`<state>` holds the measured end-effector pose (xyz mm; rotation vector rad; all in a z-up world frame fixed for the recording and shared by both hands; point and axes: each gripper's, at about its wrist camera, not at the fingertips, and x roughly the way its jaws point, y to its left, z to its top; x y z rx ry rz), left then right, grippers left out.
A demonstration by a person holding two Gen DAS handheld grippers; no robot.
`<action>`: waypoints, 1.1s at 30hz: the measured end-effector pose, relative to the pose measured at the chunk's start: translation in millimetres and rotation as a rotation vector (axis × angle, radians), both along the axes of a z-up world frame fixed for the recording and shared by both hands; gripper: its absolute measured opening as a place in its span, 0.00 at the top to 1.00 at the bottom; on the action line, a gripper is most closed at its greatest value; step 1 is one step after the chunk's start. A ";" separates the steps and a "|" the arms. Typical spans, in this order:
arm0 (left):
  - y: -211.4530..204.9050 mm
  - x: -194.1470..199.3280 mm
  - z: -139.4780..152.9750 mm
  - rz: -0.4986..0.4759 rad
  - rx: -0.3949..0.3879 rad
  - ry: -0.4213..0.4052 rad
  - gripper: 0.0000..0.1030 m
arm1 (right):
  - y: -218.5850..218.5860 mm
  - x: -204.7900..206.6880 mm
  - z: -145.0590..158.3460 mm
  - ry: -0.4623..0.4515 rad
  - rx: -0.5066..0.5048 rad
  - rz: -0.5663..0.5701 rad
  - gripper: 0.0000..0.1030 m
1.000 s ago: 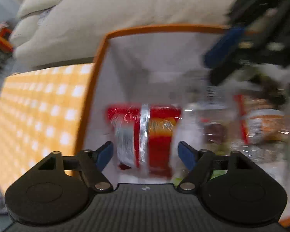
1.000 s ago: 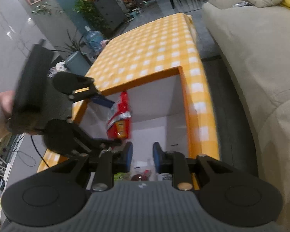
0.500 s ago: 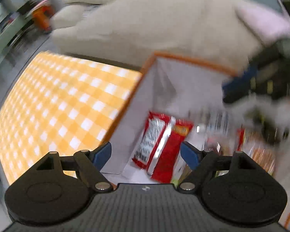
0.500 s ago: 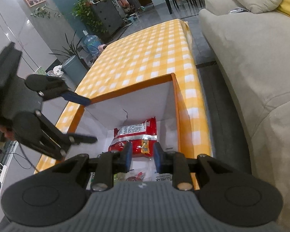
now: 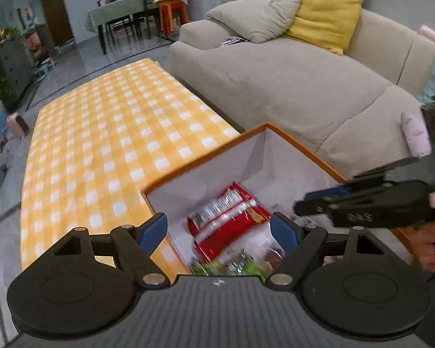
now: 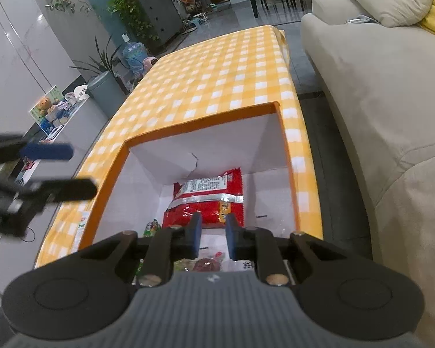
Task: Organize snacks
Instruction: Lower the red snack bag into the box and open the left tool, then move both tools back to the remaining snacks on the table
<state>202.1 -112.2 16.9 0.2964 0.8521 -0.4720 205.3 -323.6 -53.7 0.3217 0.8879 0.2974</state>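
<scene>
Right wrist: box (image 6: 288, 156), red snack packet (image 6: 208, 200) inside

Both cameras looked steeply down along their own gripper fingers into the box (image 5: 206, 156) (image 6: 206, 121) from close above. The left view faced it cornerwise, toward the sofa (image 5: 290, 87); the right view faced along the table (image 6: 217, 72). They shared the box, the red packet (image 5: 232, 220) (image 6: 208, 200), table and sofa.

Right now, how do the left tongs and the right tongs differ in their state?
The left tongs stand wide open, while the right tongs are nearly closed, having just narrowed. The left tongs sit beside the orange-rimmed white box; the right tongs point into it. Both are empty and have blue pads.
</scene>
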 end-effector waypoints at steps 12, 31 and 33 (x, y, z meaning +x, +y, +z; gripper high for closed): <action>39.5 -23.5 -14.9 0.254 -0.121 0.005 0.08 | 45.0 15.9 -11.2 0.103 -0.191 -0.009 0.85; 124.9 -9.1 -41.3 0.364 -0.328 0.121 0.08 | 58.6 109.7 -68.3 0.275 -0.295 -0.344 0.87; 133.4 -7.2 -41.3 0.377 -0.347 0.127 0.08 | 60.9 113.0 -74.1 0.293 -0.290 -0.360 0.89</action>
